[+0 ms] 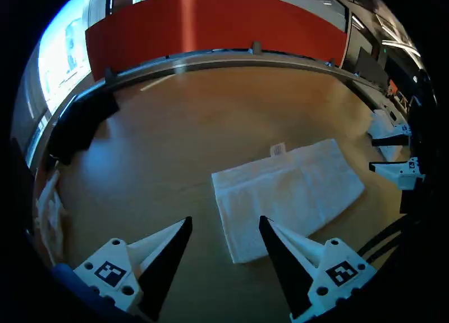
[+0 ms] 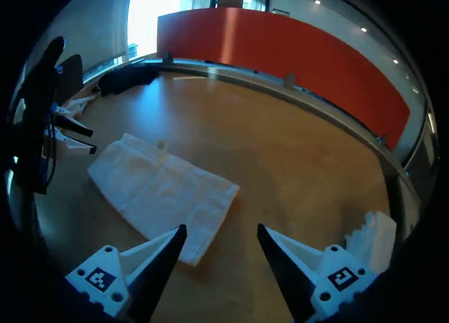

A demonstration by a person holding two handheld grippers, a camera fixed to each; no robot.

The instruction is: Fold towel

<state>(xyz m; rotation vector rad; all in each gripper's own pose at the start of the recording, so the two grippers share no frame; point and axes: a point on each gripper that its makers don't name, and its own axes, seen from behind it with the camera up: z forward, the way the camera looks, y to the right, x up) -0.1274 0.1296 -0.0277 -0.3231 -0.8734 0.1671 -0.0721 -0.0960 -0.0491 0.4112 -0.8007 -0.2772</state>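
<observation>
1. Wooden tabletop runs back to a metal rail, with a red partition behind it.
2. White towel, already folded into a flat rectangle, lies on the wood with a small tag at its far edge.
3. Left gripper hovers with its fingers spread wide and empty. Its right fingertip overlaps the towel's near edge, though whether it touches is hard to judge.
4. Right gripper is likewise spread apart and holds nothing, with the towel's corner just beside its left finger.
5. A stack of white cloths sits near the table's right edge, and a dark bundle rests by the rail.
</observation>
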